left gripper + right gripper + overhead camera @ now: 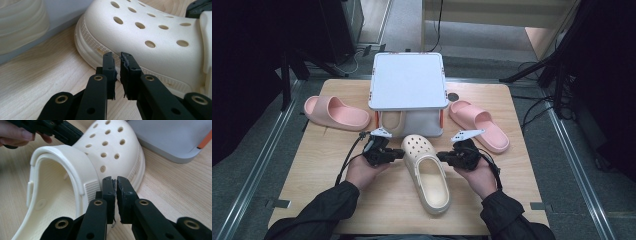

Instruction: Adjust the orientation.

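Two hand-held grippers, left [398, 154] and right [442, 156], jaws nearly shut and empty, flank the cream perforated foam clog [427, 172]; its long axis runs between them.

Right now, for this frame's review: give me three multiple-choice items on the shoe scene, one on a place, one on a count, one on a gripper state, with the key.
1. Where does the cream clog lie?
A. On top of the white box
B. On the table in front of the white box, between the two grippers
C. On the floor beside the table

2. How many pink slides lie on the table?
A. Two
B. One
C. Four

3. How do the left gripper jaws stand?
A. Wide open around the clog's heel
B. Clamped on a pink slide
C. Nearly shut, with nothing between them

Key: 1 B, the high view shows the clog flanked by the left gripper and the right gripper. 2 A, one pink slide left of the box, another pink slide right. 3 C, the left gripper view shows a thin empty gap beside the clog's toe.
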